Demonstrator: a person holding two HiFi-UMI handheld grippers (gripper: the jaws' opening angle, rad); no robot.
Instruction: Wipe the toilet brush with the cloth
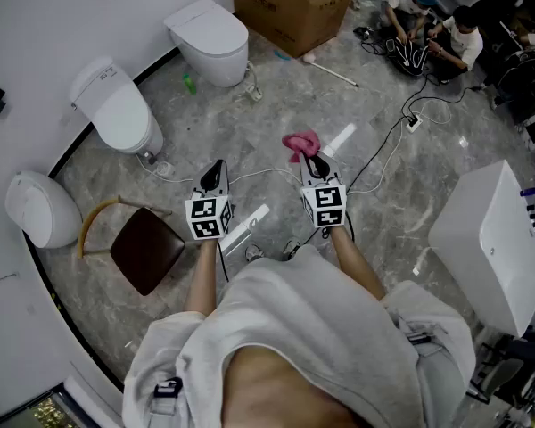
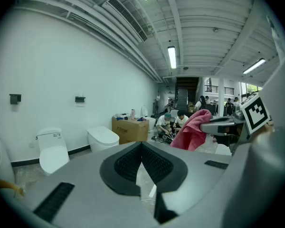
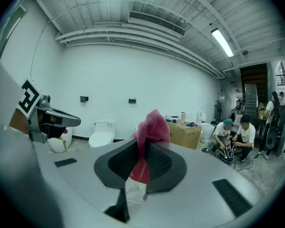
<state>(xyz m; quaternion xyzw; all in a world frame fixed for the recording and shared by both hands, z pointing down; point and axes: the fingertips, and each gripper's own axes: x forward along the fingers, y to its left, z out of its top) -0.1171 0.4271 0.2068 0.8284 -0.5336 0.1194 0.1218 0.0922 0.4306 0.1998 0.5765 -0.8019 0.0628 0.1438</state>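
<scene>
Grey marble floor (image 1: 236,127) carries white toilets (image 1: 209,38) at far left, the right gripper (image 1: 313,160) pinches a pink cloth (image 1: 301,143), and the left gripper (image 1: 217,167) keeps its jaws pressed together.

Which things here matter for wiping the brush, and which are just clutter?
Job: pink cloth, pinched in right claw; left claw, shut, empty; white bar on the floor below them, possibly the brush, unclear.

Lying about: far toilet, near toilet, cardboard box, brown chair, floor cable.
</scene>
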